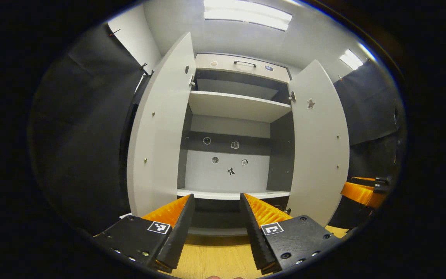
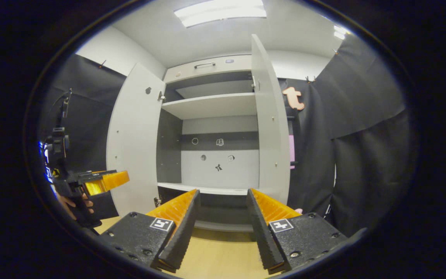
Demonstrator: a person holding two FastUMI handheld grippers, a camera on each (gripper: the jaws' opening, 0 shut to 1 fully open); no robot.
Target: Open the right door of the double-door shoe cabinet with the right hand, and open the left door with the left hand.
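The tall grey shoe cabinet [image 1: 242,69] stands straight ahead with both doors swung wide. Its left door [image 1: 161,128] and right door [image 1: 319,143] flank bare shelves [image 1: 236,105]. My left gripper [image 1: 217,199] hangs open in front of the cabinet, touching nothing. In the right gripper view the cabinet [image 2: 207,66] shows the left door [image 2: 132,139] and the right door [image 2: 271,124], seen edge-on. My right gripper [image 2: 221,195] is open too, with empty space between its fingers. The left gripper [image 2: 103,181] appears at that view's left, held by a hand [image 2: 74,203]. The right gripper [image 1: 364,190] shows at the left gripper view's far right.
Black cloth walls [image 1: 83,128] close in on both sides of the cabinet [image 2: 362,128]. A pale wooden floor [image 1: 219,259] runs up to the cabinet's base. Small stickers [image 1: 230,170] dot the back panel inside. Ceiling lights [image 1: 246,13] glow overhead.
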